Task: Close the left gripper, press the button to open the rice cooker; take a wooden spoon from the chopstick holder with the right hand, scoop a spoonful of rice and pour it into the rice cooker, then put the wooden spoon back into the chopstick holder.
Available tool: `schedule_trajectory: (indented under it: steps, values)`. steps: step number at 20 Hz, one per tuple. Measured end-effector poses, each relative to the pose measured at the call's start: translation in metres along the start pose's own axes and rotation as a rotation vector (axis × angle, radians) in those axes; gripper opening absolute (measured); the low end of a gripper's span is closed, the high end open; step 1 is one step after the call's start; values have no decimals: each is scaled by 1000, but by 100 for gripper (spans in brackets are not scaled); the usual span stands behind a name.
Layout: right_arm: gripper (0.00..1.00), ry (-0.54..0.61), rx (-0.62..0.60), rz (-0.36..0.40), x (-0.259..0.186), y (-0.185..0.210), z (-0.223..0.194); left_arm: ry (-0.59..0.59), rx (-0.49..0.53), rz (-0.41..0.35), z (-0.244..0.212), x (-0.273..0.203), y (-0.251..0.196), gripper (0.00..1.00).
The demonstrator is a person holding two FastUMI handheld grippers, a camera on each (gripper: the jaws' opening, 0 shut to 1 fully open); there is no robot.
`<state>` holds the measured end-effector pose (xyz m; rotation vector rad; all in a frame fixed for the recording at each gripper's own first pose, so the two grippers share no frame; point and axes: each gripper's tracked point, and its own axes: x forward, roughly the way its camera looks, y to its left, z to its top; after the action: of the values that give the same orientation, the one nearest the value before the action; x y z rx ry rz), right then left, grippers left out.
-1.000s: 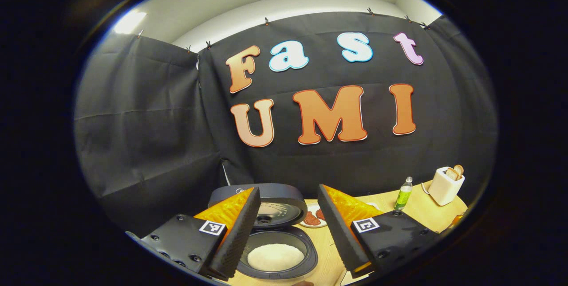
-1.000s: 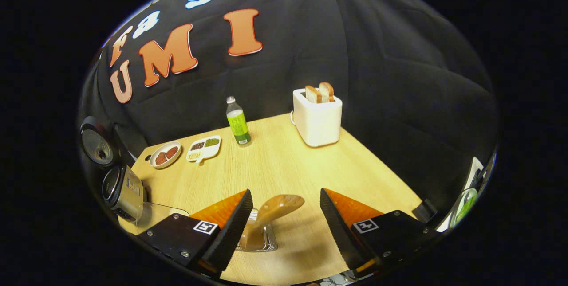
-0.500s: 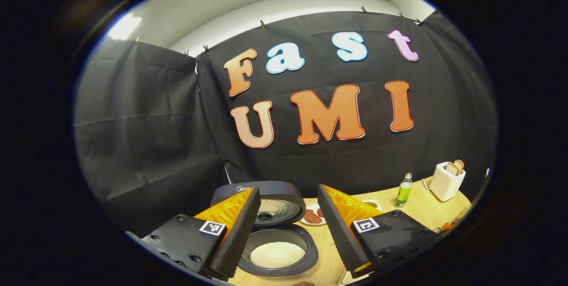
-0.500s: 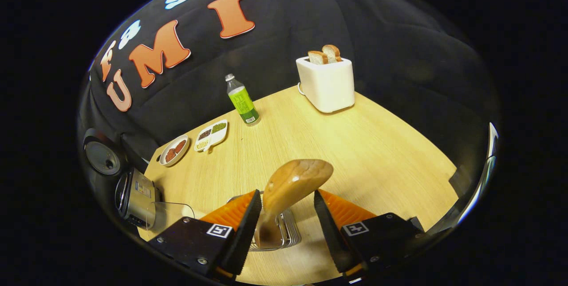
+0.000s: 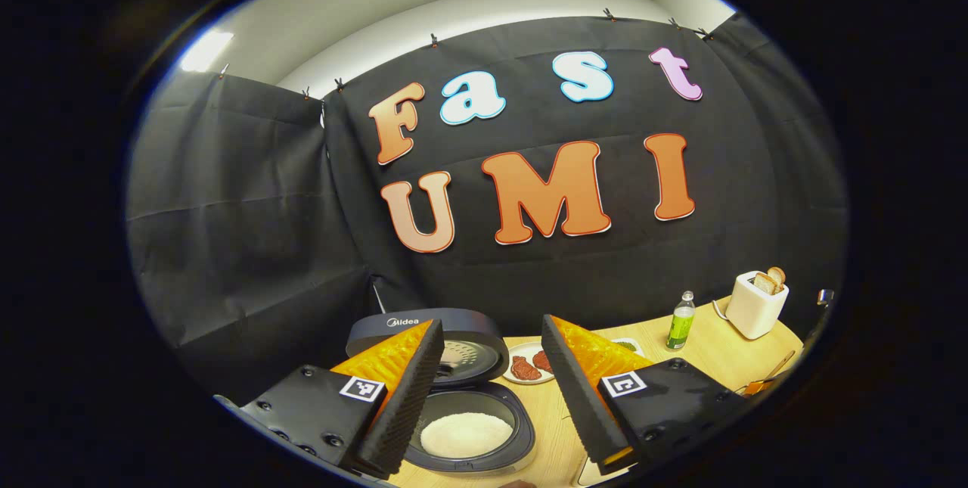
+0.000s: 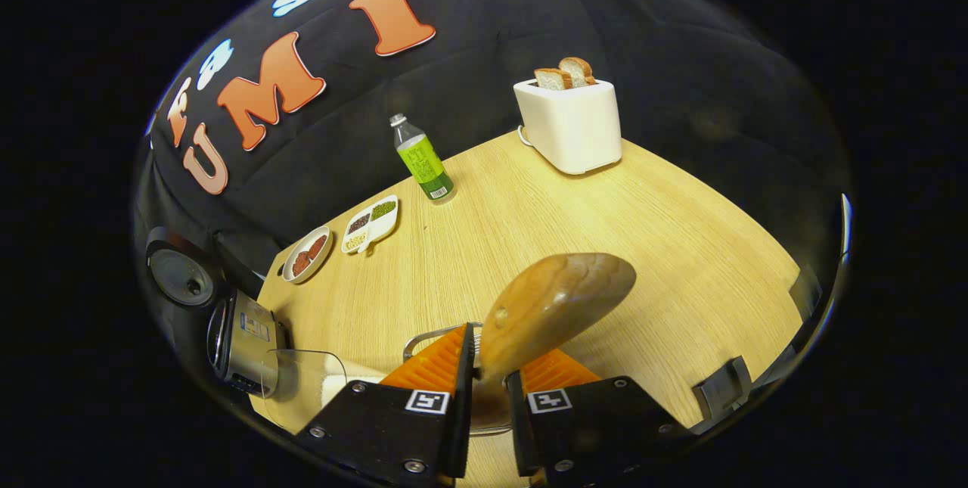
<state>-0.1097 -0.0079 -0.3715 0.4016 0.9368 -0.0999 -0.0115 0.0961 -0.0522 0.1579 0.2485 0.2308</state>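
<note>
Clamping the wooden spoon (image 6: 556,306), right tool (image 6: 490,390) faces bare table (image 6: 681,246).

Left gripper (image 5: 491,367) gapes above the open rice cooker (image 5: 469,435) holding rice (image 5: 466,434).

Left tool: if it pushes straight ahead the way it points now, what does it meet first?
Probably the raised lid of the open rice cooker, which sits between the open left tool's fingers; depth is hard to judge, and the black cloth wall lies behind.
</note>
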Motion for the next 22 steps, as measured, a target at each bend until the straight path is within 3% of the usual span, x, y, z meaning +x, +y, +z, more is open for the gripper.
schedule_trajectory:
  steps: [4,17,18,19,20,22]
  values:
    - [11,-6,55,-4,-1,0,2,6,-13,0,-6,-1,6,81]
    - [18,-62,43,-22,-14,-5,8,74,-71,21,-43,9,32,81]
    - [12,-84,22,-20,-16,-4,14,80,-76,20,-44,11,32,89]
    - [12,-94,-11,-18,-16,-3,16,84,-80,19,-47,12,32,89]
    - [19,-98,-32,-17,-18,-1,15,88,-84,15,-47,14,32,89]
    - [17,-103,-46,3,-19,4,13,92,-87,8,-48,16,29,89]
